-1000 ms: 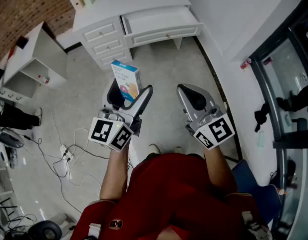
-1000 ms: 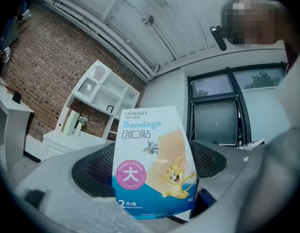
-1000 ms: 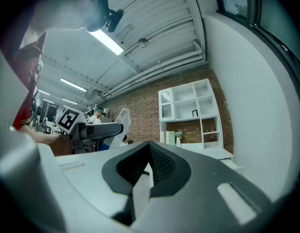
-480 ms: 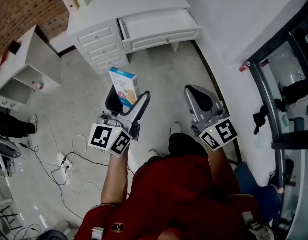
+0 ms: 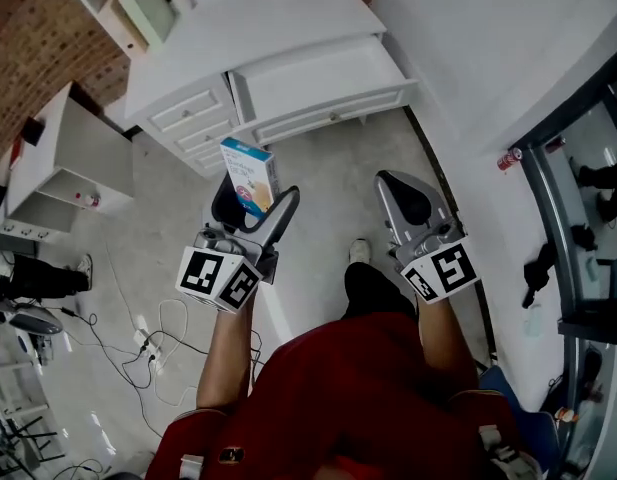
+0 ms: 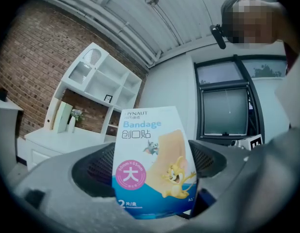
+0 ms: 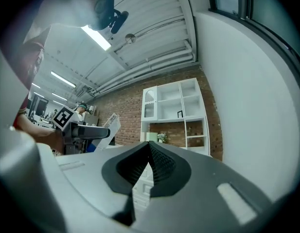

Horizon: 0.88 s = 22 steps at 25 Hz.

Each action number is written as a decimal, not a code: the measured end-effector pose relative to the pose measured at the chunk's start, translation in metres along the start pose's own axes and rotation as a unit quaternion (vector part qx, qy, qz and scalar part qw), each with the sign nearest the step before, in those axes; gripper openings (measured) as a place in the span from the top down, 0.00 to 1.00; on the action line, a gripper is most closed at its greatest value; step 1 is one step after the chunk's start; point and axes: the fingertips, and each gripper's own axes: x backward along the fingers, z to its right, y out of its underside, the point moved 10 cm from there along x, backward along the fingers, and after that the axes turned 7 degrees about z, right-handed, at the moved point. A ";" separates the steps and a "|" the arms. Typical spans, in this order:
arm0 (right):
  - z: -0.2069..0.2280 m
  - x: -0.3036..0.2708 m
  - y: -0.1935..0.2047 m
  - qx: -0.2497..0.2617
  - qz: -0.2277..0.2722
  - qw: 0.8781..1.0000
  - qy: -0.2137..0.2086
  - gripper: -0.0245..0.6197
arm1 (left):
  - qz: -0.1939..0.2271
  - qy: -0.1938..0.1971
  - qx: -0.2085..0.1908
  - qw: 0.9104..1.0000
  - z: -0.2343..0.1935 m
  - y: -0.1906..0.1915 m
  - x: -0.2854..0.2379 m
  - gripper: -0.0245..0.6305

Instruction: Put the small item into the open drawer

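Two grippers are in your hands: your left gripper (image 5: 256,200) clamps its jaws on the upright bandage box (image 5: 250,171), held in the air on your side of the open drawer (image 5: 328,120), while your right gripper (image 5: 393,184) has its jaws pressed together with nothing between them.

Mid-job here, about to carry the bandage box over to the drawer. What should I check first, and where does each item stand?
1. Grip on bandage box: ok, left gripper jaws clamp it upright.
2. Drawer open: ok, pulled out of the white desk.
3. Room inside drawer: ok, looks bare.
4. Box above drawer: not ok, over the floor, short of its front.
5. Right gripper: ok, shut, empty, off to the side.
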 end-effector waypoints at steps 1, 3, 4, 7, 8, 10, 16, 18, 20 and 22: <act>0.020 -0.010 0.002 0.002 0.001 1.000 0.002 0.94 | -0.004 0.001 -0.004 1.000 -0.006 0.002 -0.022 0.26; 0.060 -0.027 0.004 0.001 0.005 1.000 0.003 0.94 | -0.012 0.005 -0.013 1.000 -0.017 0.006 -0.066 0.26; 0.079 -0.033 0.005 0.001 0.005 1.000 0.003 0.94 | -0.015 0.006 -0.017 1.000 -0.021 0.009 -0.088 0.26; 0.140 -0.046 0.010 -0.001 0.003 1.000 0.000 0.94 | -0.022 0.001 -0.021 1.000 -0.026 0.021 -0.151 0.26; 0.159 -0.050 0.012 -0.003 0.001 1.000 -0.001 0.94 | -0.024 -0.001 -0.021 0.999 -0.026 0.025 -0.170 0.26; 0.194 -0.057 0.017 -0.007 -0.002 1.000 -0.002 0.94 | -0.030 -0.003 -0.023 0.999 -0.028 0.032 -0.206 0.26; 0.262 -0.081 0.034 -0.027 -0.010 0.999 0.014 0.94 | -0.070 -0.003 -0.028 0.997 -0.048 0.054 -0.284 0.26; 0.277 -0.086 0.039 -0.030 -0.014 0.999 0.021 0.94 | -0.082 -0.002 -0.030 0.996 -0.056 0.061 -0.304 0.26; 0.290 -0.092 0.045 -0.031 -0.018 0.999 0.030 0.94 | -0.092 0.002 -0.031 0.995 -0.066 0.068 -0.324 0.26; 0.301 -0.099 0.049 -0.029 -0.025 0.999 0.038 0.94 | -0.101 0.009 -0.028 0.994 -0.077 0.076 -0.345 0.26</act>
